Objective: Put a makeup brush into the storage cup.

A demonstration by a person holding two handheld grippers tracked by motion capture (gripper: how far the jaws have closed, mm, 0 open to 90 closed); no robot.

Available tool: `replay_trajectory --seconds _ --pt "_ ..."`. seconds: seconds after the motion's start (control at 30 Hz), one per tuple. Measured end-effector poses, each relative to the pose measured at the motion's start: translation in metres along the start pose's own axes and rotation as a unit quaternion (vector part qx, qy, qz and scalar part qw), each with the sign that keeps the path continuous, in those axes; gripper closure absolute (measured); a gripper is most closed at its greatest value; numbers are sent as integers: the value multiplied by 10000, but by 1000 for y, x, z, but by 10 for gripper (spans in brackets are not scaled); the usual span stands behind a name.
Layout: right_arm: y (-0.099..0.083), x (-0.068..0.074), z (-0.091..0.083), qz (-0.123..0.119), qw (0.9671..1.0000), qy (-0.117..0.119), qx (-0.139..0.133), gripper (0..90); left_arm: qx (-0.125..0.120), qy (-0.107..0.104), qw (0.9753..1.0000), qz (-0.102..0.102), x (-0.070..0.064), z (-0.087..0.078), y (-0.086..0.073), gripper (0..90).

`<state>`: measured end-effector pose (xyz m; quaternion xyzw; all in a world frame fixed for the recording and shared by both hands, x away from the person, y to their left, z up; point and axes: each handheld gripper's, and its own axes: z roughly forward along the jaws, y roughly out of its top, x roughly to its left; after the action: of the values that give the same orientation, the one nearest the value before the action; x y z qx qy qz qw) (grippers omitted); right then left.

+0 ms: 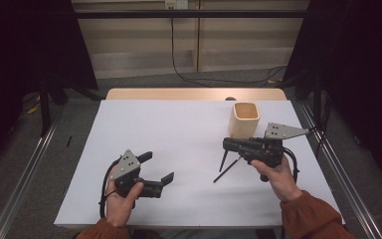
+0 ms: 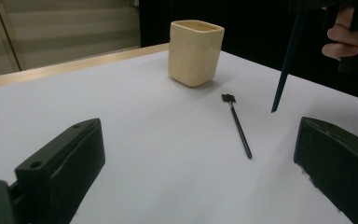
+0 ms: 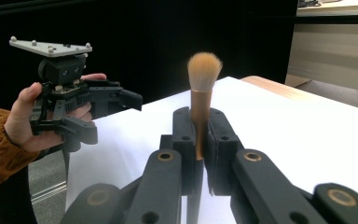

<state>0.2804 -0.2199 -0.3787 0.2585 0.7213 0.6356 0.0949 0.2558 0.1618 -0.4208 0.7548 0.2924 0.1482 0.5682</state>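
We start at the left, where our left gripper [image 1: 155, 168] sits low over the white table [image 1: 179, 129], held in our left hand [image 1: 122, 201] with its jaws spread wide and nothing between them. Ahead of those jaws, in the left gripper view, a thin black brush [image 2: 237, 125] lies flat on the table, its small dark head pointing towards the cream square cup [image 2: 195, 51] that stands upright farther off. Moving right, in the high view that thin brush [image 1: 227, 170] lies just beside and below our right gripper [image 1: 227, 144], on its near side. The right gripper is clamped shut on a makeup brush [image 3: 203, 95]: the right gripper view shows the tan handle pinched between the two black jaws, with the fluffy tan bristle head standing up beyond them. The dark tapered end of that brush [image 1: 223, 160] hangs down from the gripper, its tip just above the table. The cup [image 1: 244, 119] stands just beyond the right gripper, on its far side, near the table's far right corner.
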Motion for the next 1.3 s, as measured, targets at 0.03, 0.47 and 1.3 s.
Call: replay_trajectory --seconds 0.03,0.47,1.3 --pt "0 -1 -1 -19 10000 -22 -15 837 26 29 10000 27 0 -1 0 18" --pt "9 -14 -19 -19 9992 -397 -78 837 -35 67 10000 46 -4 -20 -7 19" --pt "47 -49 -42 -175 9942 -1038 -202 837 -6 245 9997 -29 4 -30 -16 22"
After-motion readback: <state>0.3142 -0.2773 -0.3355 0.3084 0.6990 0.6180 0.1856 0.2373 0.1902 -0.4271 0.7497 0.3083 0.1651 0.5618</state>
